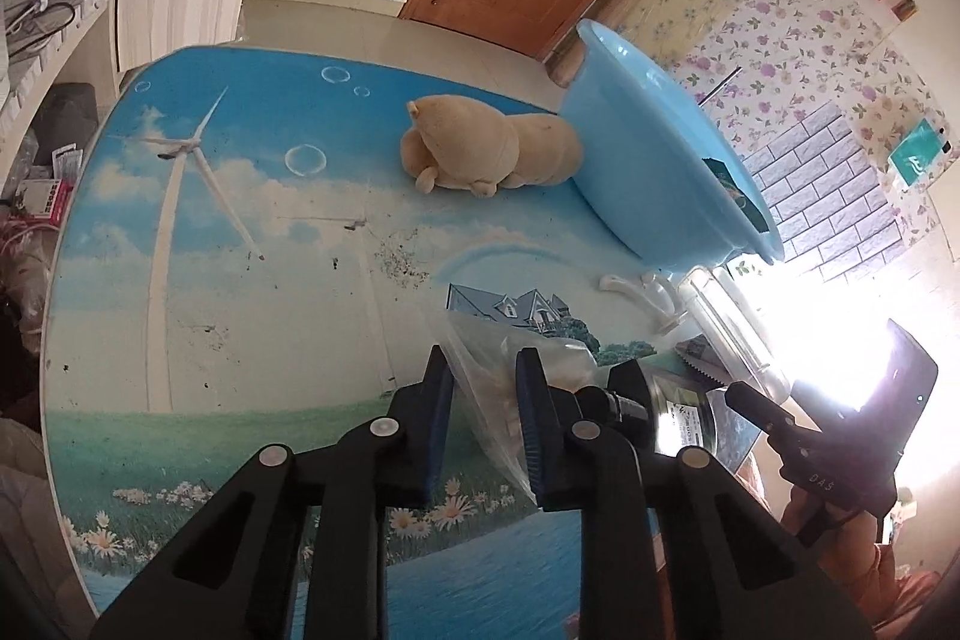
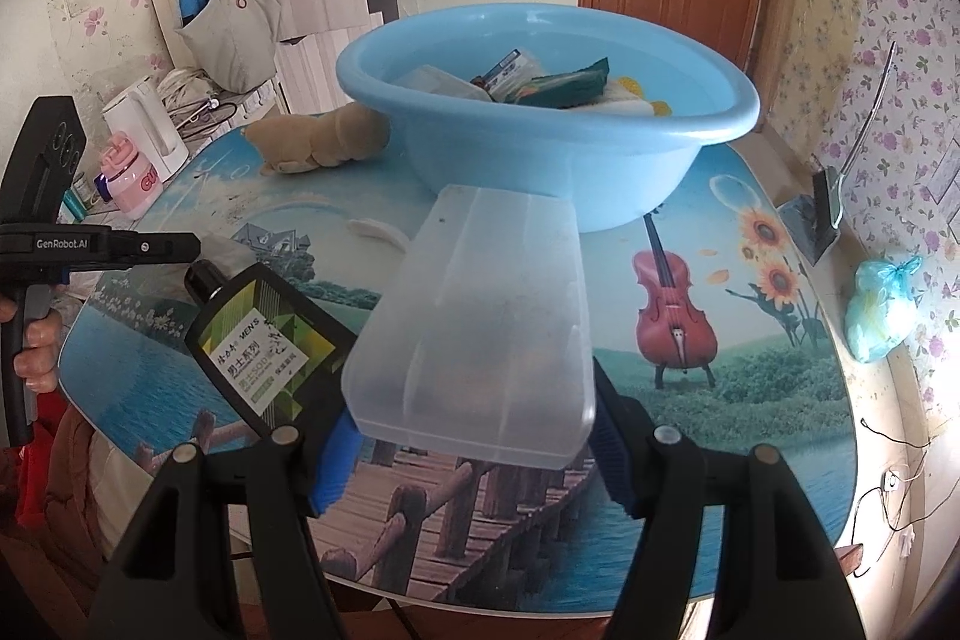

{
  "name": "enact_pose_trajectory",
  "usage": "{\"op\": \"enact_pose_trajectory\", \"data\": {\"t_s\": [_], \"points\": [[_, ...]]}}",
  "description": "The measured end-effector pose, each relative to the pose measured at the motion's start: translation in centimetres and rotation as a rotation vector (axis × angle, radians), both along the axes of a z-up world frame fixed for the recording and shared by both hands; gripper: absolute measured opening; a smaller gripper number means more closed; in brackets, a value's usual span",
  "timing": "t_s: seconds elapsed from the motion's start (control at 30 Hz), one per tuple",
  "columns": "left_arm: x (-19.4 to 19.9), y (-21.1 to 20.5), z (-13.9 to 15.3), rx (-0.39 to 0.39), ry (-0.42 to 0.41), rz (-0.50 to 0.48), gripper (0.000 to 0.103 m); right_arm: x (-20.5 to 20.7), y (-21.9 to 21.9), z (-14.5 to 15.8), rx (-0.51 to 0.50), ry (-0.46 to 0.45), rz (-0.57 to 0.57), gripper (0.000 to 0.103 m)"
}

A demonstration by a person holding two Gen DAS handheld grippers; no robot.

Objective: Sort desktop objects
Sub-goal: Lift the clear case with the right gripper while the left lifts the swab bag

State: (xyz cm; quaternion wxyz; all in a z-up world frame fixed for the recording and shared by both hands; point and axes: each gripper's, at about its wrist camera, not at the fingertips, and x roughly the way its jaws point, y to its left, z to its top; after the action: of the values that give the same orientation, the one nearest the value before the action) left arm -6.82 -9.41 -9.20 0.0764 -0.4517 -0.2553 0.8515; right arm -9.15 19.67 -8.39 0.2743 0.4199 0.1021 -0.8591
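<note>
In the left wrist view my left gripper [image 1: 482, 361] is shut on a clear plastic bag [image 1: 558, 361] of pale beige pieces, low over the table. In the right wrist view my right gripper [image 2: 474, 439] is shut on the sides of a frosted translucent plastic box [image 2: 480, 310], tilted up toward the blue basin [image 2: 600, 172]. The basin [image 1: 648, 160] holds several packets. A tan plush toy [image 1: 492, 148] lies beside it. A dark bottle with a green label [image 2: 264, 334] lies left of the box.
The round table has a printed scenery cover [image 1: 240, 280]. Small white pieces [image 1: 642, 292] lie near the basin. A white kettle [image 2: 144, 127] and pink cup [image 2: 129, 175] stand beyond the left rim. A blue-green knotted bag [image 2: 882, 310] sits at the right edge.
</note>
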Motion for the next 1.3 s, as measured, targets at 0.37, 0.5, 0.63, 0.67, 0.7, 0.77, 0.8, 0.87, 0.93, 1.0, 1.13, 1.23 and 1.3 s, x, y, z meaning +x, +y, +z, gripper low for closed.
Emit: {"op": "enact_pose_trajectory", "data": {"t_s": [0.37,0.5,0.63,0.67,0.7,0.77,0.8,0.87,0.93,1.0,1.13,1.23,1.3], "points": [[0.0,2.4,4.8,-0.14,0.133,-0.032,0.015,0.3,0.8,1.6,-0.078,0.045,-0.008,0.062],[0.2,3.1,5.8,-0.139,0.162,-0.046,0.015,0.5,0.8,2.4,-0.102,0.065,0.004,0.061],[0.3,3.8,6.8,-0.181,0.182,-0.042,0.015,1.2,0.5,3.6,-0.132,0.105,0.038,0.061],[0.3,3.9,7.0,-0.194,0.187,-0.04,0.015,1.4,0.4,3.9,-0.136,0.116,0.047,0.061],[0.4,3.9,7.2,-0.205,0.189,-0.039,0.015,1.6,0.3,4.2,-0.139,0.129,0.051,0.061],[0.4,4.0,7.4,-0.223,0.191,-0.032,0.015,1.8,0.2,4.7,-0.144,0.152,0.057,0.06],[0.4,4.1,7.4,-0.23,0.191,-0.031,0.015,1.9,0.2,4.9,-0.149,0.159,0.057,0.059],[0.4,4.2,7.4,-0.242,0.189,-0.028,0.015,1.9,0.2,5.2,-0.158,0.166,0.059,0.058],[0.5,4.2,7.3,-0.251,0.183,-0.025,0.015,1.8,0.2,5.3,-0.158,0.169,0.061,0.058],[0.6,4.3,7.3,-0.258,0.182,-0.026,0.015,1.6,0.1,5.2,-0.159,0.166,0.062,0.058],[0.7,4.3,7.4,-0.274,0.184,-0.023,0.015,1.4,0.3,4.9,-0.165,0.152,0.06,0.058],[0.8,4.3,7.7,-0.283,0.186,-0.021,0.015,1.5,0.3,5.2,-0.169,0.159,0.06,0.058],[0.9,4.4,8.0,-0.287,0.191,-0.021,0.015,1.7,0.2,5.4,-0.172,0.164,0.063,0.058]]}}
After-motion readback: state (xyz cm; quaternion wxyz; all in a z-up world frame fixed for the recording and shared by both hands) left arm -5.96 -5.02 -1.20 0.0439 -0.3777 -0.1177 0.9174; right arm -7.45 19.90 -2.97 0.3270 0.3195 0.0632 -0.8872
